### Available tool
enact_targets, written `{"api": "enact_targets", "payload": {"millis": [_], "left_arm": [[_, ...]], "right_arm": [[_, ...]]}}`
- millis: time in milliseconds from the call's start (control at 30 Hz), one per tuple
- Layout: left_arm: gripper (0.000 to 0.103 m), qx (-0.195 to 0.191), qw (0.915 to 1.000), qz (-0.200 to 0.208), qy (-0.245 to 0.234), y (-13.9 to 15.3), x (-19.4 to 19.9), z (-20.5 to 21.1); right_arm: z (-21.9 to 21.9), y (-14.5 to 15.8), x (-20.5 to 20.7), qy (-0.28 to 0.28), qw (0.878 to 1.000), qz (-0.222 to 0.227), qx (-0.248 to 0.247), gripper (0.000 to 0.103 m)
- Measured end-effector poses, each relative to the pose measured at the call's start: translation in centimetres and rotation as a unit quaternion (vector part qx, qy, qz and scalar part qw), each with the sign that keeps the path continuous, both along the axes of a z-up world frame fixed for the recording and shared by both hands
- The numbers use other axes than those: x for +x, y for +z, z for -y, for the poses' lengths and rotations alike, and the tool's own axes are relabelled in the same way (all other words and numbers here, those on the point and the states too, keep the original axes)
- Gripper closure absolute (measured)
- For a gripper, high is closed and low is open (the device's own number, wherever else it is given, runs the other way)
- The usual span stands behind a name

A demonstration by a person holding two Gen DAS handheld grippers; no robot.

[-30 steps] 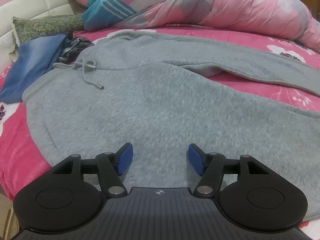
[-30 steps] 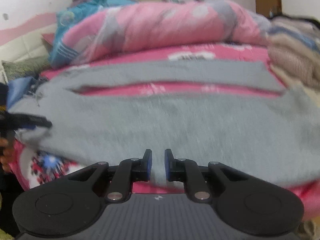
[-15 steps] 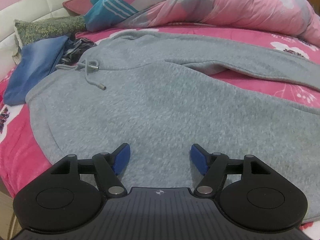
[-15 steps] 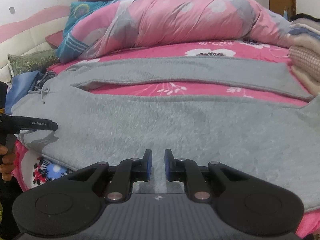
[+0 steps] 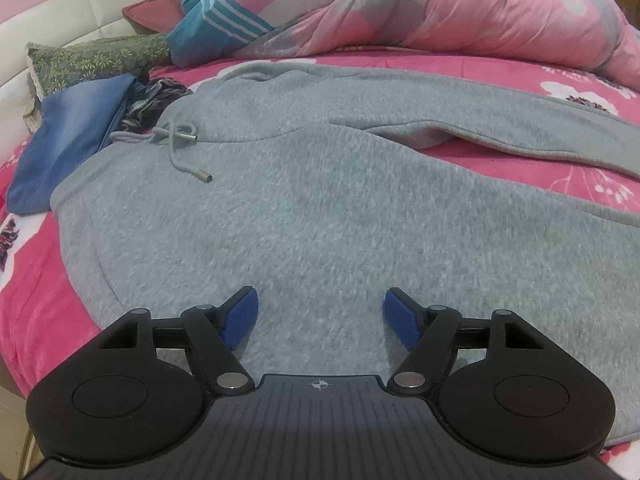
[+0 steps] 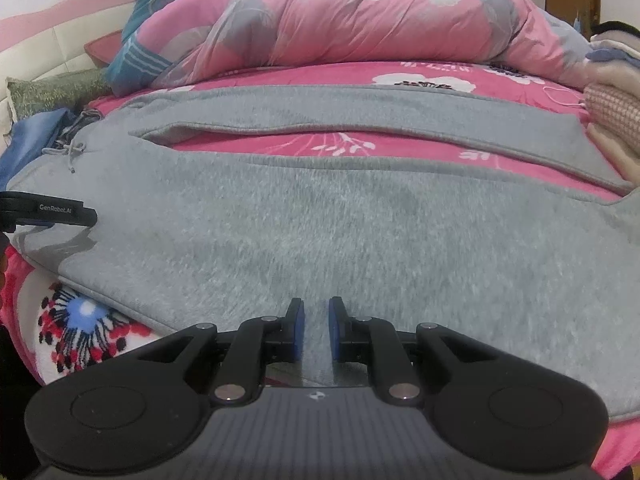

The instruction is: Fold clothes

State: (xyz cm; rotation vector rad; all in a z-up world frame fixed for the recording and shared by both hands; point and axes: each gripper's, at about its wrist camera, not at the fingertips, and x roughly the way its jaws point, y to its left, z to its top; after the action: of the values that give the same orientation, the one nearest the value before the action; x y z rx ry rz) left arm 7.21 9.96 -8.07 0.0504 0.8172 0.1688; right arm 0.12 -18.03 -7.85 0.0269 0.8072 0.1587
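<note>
Fleecy grey sweatpants (image 5: pixel 320 208) flat on floral bedspread (image 5: pixel 32 304), puffy quilt (image 5: pixel 460 4)

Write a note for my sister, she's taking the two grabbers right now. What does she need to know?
Left gripper: jaws opening, nothing between them, over the waist end of the grey sweatpants.
Right gripper: jaws narrow, a small gap showing; whether they pinch the near edge is unclear.
Sweatpants lie spread flat on the pink bedsheet, legs apart, drawstring loose.
Done: laid out. Left: every fold.

left claw (image 5: pixel 319 318) is opening wider over the grey sweatpants (image 5: pixel 320 208).
</note>
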Motion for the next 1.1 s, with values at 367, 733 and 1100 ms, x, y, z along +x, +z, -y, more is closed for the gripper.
{"api": "enact_targets", "payload": {"millis": [367,733,1100], "left_arm": [[0.032,-0.012,0.9999,0.010,-0.002,-0.1,-0.2,-0.3],[0.035,-0.026,0.9965,0.079,0.005,0.4,-2.4,-5.7],[0.047,-0.061,0.9915,0.115,0.008,1.4,-6.1,-9.9]], "right_arm": [[-0.2,-0.1,0.1,-0.002,1.000,0.000,-0.007,0.089],[-1.9,1.6,1.9,0.035,0.999,0.012,0.025,0.089],[-1.5,3.0,-0.1,0.056,0.998,-0.018,0.033,0.089]]}}
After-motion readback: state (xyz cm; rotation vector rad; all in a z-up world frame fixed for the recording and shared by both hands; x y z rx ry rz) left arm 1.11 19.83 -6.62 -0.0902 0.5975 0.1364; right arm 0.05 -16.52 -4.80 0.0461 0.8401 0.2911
